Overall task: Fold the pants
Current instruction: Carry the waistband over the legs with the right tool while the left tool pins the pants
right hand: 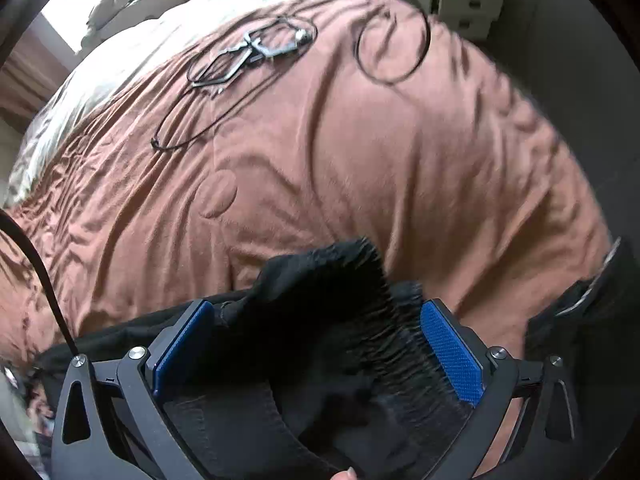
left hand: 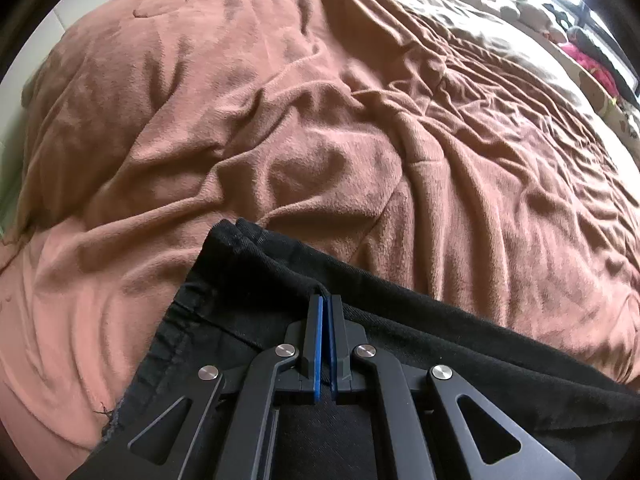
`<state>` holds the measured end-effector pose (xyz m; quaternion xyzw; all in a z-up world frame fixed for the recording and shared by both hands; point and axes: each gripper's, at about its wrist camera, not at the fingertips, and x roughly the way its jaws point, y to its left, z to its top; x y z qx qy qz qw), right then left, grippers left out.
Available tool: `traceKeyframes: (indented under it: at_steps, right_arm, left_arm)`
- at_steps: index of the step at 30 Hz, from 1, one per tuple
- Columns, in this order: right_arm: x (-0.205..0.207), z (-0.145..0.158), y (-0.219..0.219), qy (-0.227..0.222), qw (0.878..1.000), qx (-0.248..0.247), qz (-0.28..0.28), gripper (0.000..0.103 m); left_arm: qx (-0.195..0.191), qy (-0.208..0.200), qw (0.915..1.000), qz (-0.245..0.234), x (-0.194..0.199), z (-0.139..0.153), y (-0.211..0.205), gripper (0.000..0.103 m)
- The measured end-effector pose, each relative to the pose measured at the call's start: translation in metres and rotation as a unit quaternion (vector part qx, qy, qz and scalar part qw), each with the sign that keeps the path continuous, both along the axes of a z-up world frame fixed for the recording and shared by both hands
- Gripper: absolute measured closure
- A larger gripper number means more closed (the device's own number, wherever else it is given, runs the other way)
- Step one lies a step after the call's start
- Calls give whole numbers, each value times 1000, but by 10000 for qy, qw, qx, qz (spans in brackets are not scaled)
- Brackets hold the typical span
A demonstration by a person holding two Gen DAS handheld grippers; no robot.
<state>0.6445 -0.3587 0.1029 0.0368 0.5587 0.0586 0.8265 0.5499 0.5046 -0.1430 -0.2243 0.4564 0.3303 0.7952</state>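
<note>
A: Where do the black cotton pants (left hand: 256,280) lie?

B: On the wrinkled rust-brown fleece blanket (left hand: 280,120) that covers the bed. In the left wrist view a hemmed end of the dark cloth points away from the camera, with the blanket stretching beyond it.

A: And the left gripper (left hand: 325,300)?

B: Its two blue-padded fingers (left hand: 318,340) are pressed together with a fold of the black cloth pinched at their tips.

A: What of the right gripper (right hand: 316,320)?

B: Its jaws stand wide apart. Between the blue pads (right hand: 450,352) sits a bunched, gathered part of the pants (right hand: 320,292), blurred in that view. The cloth lies against the right-hand pad; whether it touches the left-hand one cannot be told.

A: Anything else on the bed?

B: Far across the blanket (right hand: 400,160) in the right wrist view lie a thin black cable looped in a ring (right hand: 394,46) and, beside it, a tangle of dark wire with a metal frame (right hand: 248,54). A pale sheet (right hand: 120,60) edges the blanket near the bright window.
</note>
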Motion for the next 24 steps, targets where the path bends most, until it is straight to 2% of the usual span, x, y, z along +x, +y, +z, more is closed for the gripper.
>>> traceKeyframes:
  at_steps: [3,6,7,10,11,15,22,24]
  right_arm:
    - [-1,-7,6,-93,9996,-99,254,0]
    - [-6,-29,3,-125,9983,-420,375,0]
    - [-7,-33,2,-147,9980,-488,386,3]
    - [-5,-51,-8,-162,9975,-592,347,25]
    - [-3,-56,-10,-152,9977,-573,337,29]
    - [7,-79,-7,-102,9974,-296,645,29]
    - [28,-106,8,-181,9926,-350,1152,29]
    - [32,-110,8,-207,9922,-265,1201,33]
  left_arm:
    - [123,-108,9999,41,-2,8,-1,101]
    - [275,-198,9994,119,-5,17,-2,101]
    - [298,-229,9991,178,-6,21,-1,101]
    - [393,-250,9984,313,-5,27,0,101]
    - [409,-236,9984,309,-3,27,0,101]
    - [280,-112,9990,344,4,15,3,101]
    - [136,-66,9992,371,4,1,4,101]
    - [173,-31,9993,335,5,1,3,101]
